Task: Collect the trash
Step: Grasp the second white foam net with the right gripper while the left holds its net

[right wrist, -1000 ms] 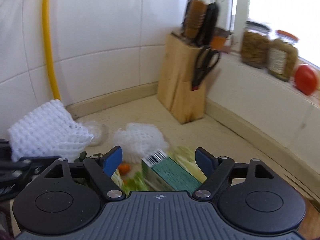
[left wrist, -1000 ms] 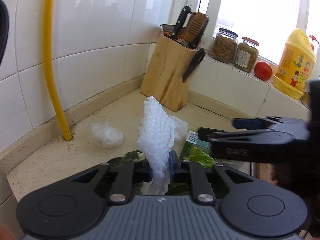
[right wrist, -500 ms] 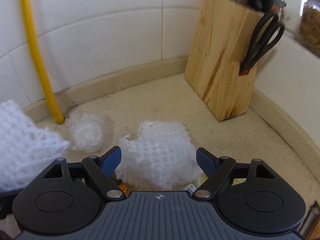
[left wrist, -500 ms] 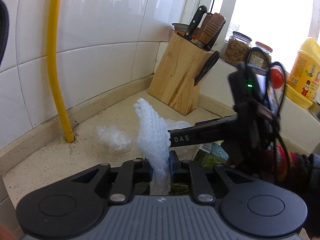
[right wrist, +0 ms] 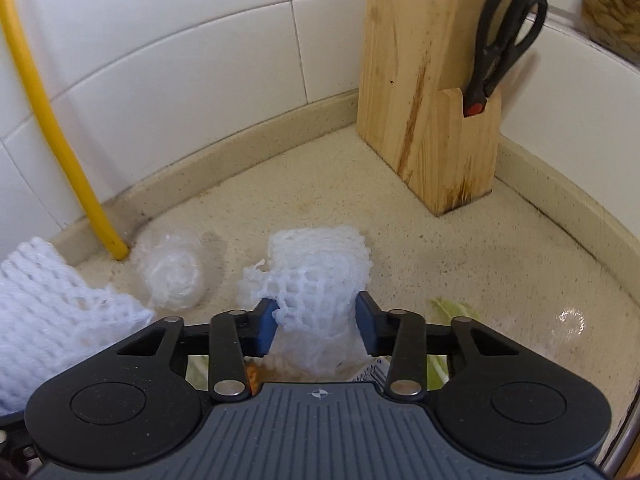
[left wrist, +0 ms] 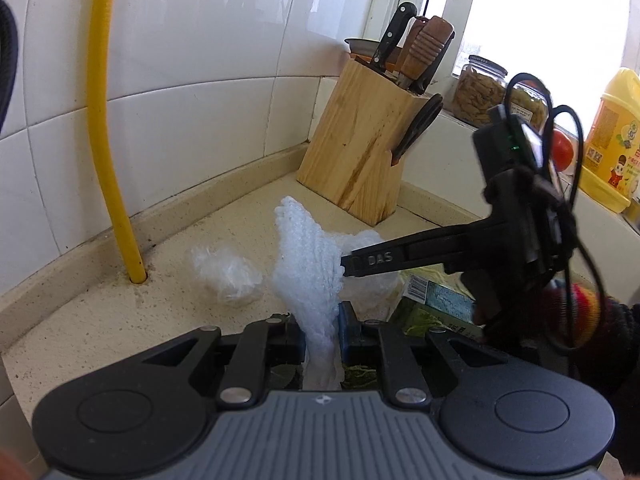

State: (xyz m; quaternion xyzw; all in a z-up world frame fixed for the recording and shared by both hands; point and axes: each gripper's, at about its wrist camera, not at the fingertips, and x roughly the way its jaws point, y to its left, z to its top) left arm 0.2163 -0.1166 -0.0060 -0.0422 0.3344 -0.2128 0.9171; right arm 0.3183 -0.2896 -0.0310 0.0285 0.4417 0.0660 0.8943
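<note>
My left gripper (left wrist: 322, 320) is shut on a white foam net sleeve (left wrist: 308, 256) that stands up between its blue pads; the same sleeve shows at the left edge of the right wrist view (right wrist: 48, 300). My right gripper (right wrist: 316, 322) has its jaws pressed against both sides of a second foam net (right wrist: 320, 276) lying on the beige counter (right wrist: 440, 248). One of its black fingers (left wrist: 384, 258) reaches in from the right in the left wrist view. A crumpled clear plastic wad (right wrist: 172, 276) lies just left of that net, near the yellow pipe (right wrist: 48, 132).
A wooden knife block (right wrist: 428, 100) with black scissors (right wrist: 504, 40) stands in the back corner. A green carton with a barcode (left wrist: 436, 296) and lettuce scraps (right wrist: 452, 308) lie under the grippers. Jars (left wrist: 480, 92), a tomato (left wrist: 562, 152) and a yellow bottle (left wrist: 612, 140) line the window ledge.
The right gripper has moved forward over the second foam net and its jaws have narrowed onto it. The left gripper keeps holding its sleeve and has shifted slightly.
</note>
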